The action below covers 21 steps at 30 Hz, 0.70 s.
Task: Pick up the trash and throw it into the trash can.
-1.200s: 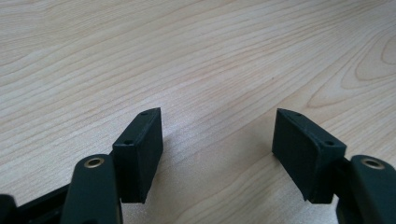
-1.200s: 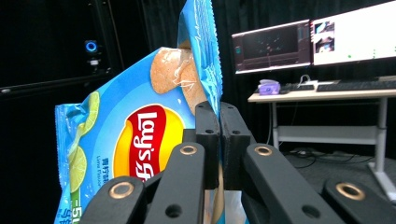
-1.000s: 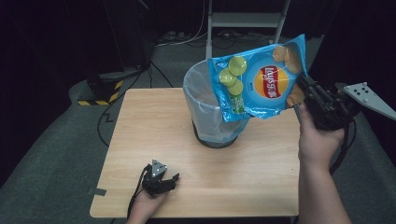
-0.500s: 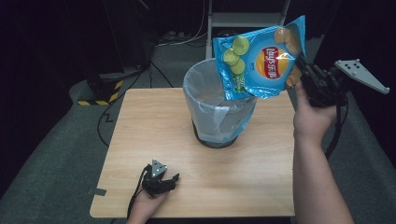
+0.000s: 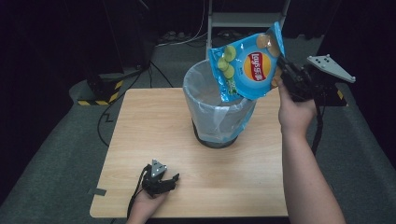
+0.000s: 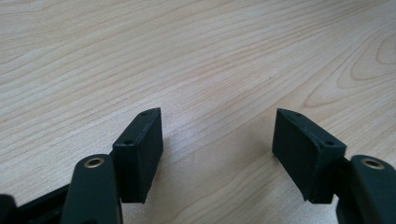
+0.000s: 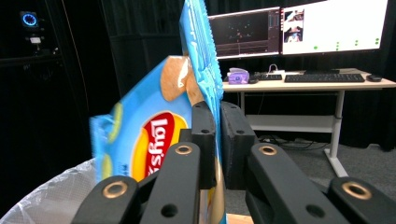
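A blue chips bag (image 5: 247, 63) hangs in the air over the right rim of a bin lined with a clear bag (image 5: 205, 100). My right gripper (image 5: 284, 74) is shut on the bag's right edge; in the right gripper view the jaws pinch the crimped seam of the chips bag (image 7: 154, 126) at my right gripper (image 7: 218, 140). The bin's liner (image 7: 51, 200) shows at the lower left there. My left gripper (image 5: 170, 179) rests on the wooden table (image 5: 140, 135) near its front edge. In the left gripper view my left gripper (image 6: 217, 140) stands open above bare wood, nothing between the fingers.
The bin stands at the table's centre back. A metal frame (image 5: 247, 18) stands behind the table, cables run on the dark floor, and a black-and-yellow base (image 5: 100, 86) sits at the left. A desk with monitors (image 7: 299, 32) lies beyond the bag.
My right gripper has lifted the chips bag higher and a little to the right, away from the bin's mouth. The left gripper has stayed where it was.
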### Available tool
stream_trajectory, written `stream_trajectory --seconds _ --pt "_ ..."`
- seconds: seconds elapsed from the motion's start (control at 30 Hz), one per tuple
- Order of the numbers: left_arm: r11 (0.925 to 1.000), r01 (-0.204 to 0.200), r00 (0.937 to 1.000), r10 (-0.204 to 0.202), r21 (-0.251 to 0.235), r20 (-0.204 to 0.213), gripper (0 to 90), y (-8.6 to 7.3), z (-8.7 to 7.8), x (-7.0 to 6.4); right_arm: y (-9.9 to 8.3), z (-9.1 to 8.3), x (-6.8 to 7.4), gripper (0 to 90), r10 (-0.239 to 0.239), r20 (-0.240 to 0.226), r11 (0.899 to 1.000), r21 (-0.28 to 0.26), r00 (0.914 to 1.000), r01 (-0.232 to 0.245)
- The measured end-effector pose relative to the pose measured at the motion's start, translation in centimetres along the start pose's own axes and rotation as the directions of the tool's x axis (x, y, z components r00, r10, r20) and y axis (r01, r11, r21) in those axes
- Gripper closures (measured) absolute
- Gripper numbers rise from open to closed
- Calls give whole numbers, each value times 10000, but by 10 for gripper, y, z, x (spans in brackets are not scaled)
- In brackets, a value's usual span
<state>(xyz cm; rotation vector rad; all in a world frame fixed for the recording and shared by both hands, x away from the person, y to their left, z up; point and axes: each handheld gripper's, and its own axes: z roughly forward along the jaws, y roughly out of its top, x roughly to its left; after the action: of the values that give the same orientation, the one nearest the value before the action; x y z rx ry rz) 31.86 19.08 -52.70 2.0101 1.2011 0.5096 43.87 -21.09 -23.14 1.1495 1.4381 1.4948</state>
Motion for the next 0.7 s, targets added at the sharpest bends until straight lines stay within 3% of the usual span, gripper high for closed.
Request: stream_trajectory --seconds 0.43,0.7 --pt "10000 4 10000 -4 -8 40 337 0 0 0 -3 10 15 815 -151 -320 9997 200 9994 157" --pt "10000 -15 10000 15 -3 56 337 0 0 0 -3 10 19 721 -208 -594 9992 322 9980 227"
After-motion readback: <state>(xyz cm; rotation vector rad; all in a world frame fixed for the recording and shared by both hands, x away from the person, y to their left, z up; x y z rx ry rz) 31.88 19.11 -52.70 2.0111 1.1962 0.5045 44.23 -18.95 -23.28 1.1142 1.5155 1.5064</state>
